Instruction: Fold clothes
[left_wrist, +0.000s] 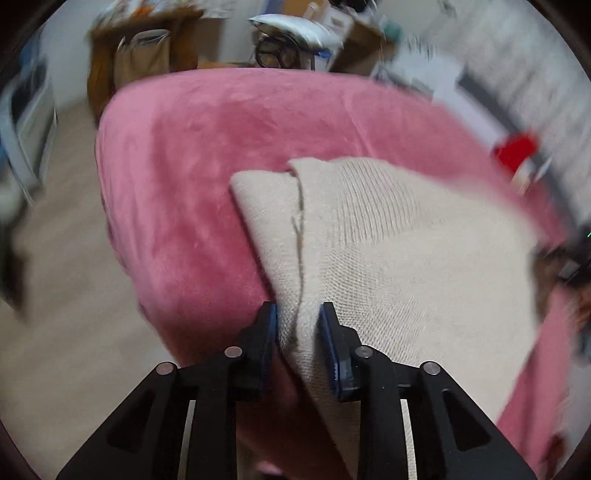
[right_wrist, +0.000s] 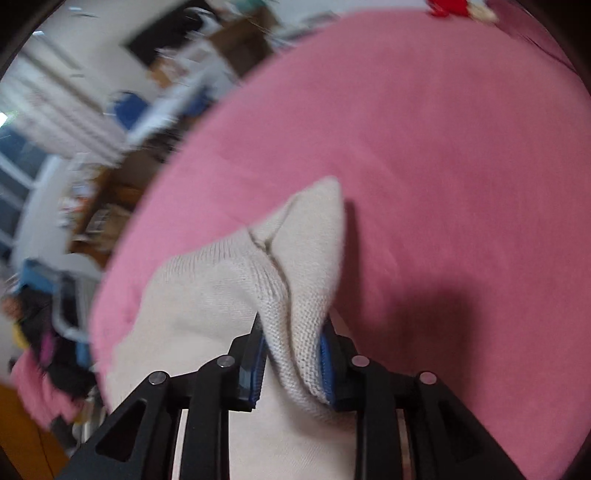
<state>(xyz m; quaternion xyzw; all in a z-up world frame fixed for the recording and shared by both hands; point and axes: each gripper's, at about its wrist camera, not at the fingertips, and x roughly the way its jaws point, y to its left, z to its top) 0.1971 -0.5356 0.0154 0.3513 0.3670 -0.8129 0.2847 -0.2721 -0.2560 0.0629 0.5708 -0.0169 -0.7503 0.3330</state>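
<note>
A: Fingers first, left wrist view. Left gripper low in the middle, pointing down at a cream knit sweater spread on a pink blanket.

B: How far apart?

A: Only narrowly parted. Blue pads on either side of a doubled edge of the knit, touching it on both sides. Pinching the sweater, then, with no bare gap visible between pad and cloth.

B: And the rest of the garment?

A: Lying to the right of the grip and beyond it, folded over itself, with a seam running up from the fingers towards a blunt corner. Blanket draped over a rounded edge on the left, pale floor below. Blurred clutter and a brown bag at the back.

B: Right wrist view?

A: Right gripper also low in the middle, also tilted down over the same blanket. Much the same narrow spacing. A bunched ridge of sweater squeezed between the blue pads, bulging upward out of the grip.

B: Held, or just touched?

A: Held, by the look of it: knit pressed against both pads, peak of cloth standing above the fingertips. Remainder trailing down and left under the gripper. Dark shadow on the blanket just to the right. Heavy blur everywhere else.
</note>
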